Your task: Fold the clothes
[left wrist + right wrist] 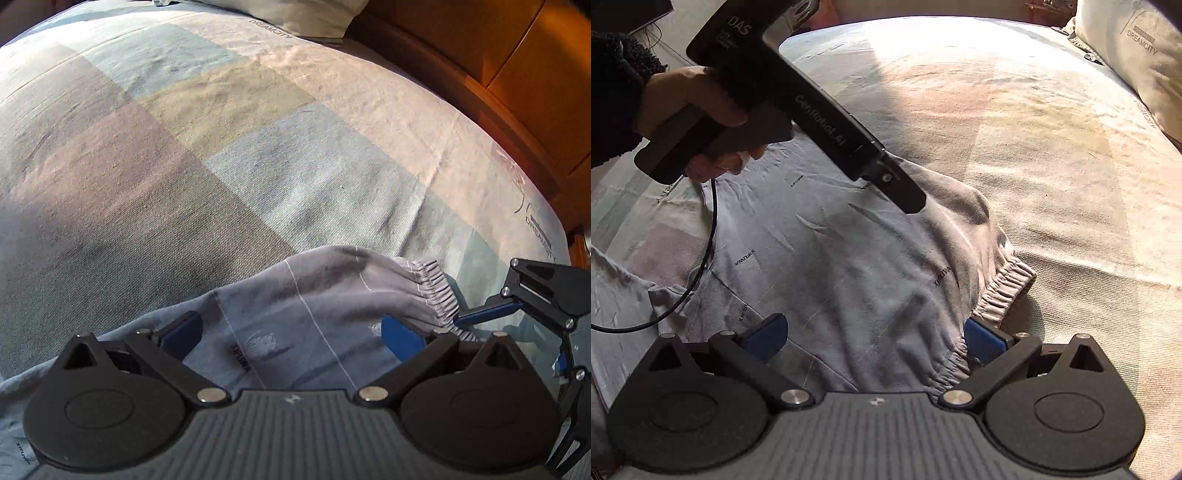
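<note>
Left gripper (pixel 291 332) and right gripper (pixel 875 338) both spread apart over grey trousers (pixel 849 266); trousers' near edge hidden; hand (pixel 698 122) grips left handle.

A checked bedspread (pixel 229 155) in pale blue, tan, grey and pink blocks is covering the bed, lying mostly smooth with shallow creases. The word DREAMCITY is showing printed near its right edge. A pillow (pixel 1137 55) carrying the same lettering is resting at the head end, toward the far right corner. Orange-brown wooden panelling (pixel 498 62) is running along the bed's right side, glowing in warm light.
</note>
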`<action>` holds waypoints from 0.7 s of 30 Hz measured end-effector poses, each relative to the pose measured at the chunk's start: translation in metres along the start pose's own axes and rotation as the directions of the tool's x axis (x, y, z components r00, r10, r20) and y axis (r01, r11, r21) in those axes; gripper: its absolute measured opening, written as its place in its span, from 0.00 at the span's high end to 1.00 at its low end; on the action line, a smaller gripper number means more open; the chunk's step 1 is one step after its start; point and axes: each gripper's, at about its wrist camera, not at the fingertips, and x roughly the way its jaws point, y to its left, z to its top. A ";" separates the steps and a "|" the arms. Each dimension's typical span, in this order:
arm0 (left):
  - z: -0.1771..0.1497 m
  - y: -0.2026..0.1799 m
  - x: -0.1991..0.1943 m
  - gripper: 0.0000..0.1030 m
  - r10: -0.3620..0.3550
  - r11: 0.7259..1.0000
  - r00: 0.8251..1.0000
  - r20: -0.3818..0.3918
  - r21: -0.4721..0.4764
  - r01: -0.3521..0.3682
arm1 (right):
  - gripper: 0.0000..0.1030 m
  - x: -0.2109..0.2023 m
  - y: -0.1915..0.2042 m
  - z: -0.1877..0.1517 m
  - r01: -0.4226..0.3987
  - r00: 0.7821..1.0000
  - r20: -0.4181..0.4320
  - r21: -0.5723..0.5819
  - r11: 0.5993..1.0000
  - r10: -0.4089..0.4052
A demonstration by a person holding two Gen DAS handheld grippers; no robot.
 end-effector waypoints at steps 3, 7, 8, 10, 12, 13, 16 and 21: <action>-0.016 -0.001 -0.012 0.01 0.065 0.998 0.998 -0.026 0.006 -0.065 | 0.00 -0.006 -0.015 0.006 0.007 1.000 0.003 0.014 1.000 -0.007; -0.035 0.000 -0.024 0.01 0.122 0.992 0.991 -0.053 -0.021 -0.124 | 0.00 -0.008 -0.043 0.023 -0.012 1.000 0.006 0.037 0.999 0.011; -0.040 0.001 -0.025 0.01 0.127 0.991 0.990 -0.058 -0.038 -0.129 | 0.00 -0.006 -0.051 0.030 -0.025 1.000 0.009 0.039 0.999 0.025; -0.048 0.000 -0.028 0.01 0.131 0.989 0.989 -0.068 -0.063 -0.136 | 0.00 0.001 -0.067 0.038 -0.086 0.996 -0.005 0.083 0.993 0.087; -0.052 -0.001 -0.028 0.01 0.130 0.988 0.989 -0.076 -0.069 -0.135 | 0.00 0.008 -0.083 0.041 -0.157 0.986 -0.027 0.151 0.976 0.163; -0.053 -0.003 -0.029 0.01 0.128 0.989 0.989 -0.077 -0.072 -0.133 | 0.00 0.012 -0.091 0.043 -0.192 0.979 -0.036 0.186 0.964 0.202; -0.053 -0.005 -0.032 0.01 0.108 0.989 0.992 -0.068 -0.095 -0.114 | 0.00 0.024 -0.115 0.049 -0.288 0.947 -0.055 0.290 0.913 0.316; -0.048 -0.007 -0.035 0.01 0.108 0.987 0.994 -0.033 -0.117 -0.111 | 0.00 0.042 -0.140 0.057 -0.401 0.885 -0.060 0.408 0.820 0.462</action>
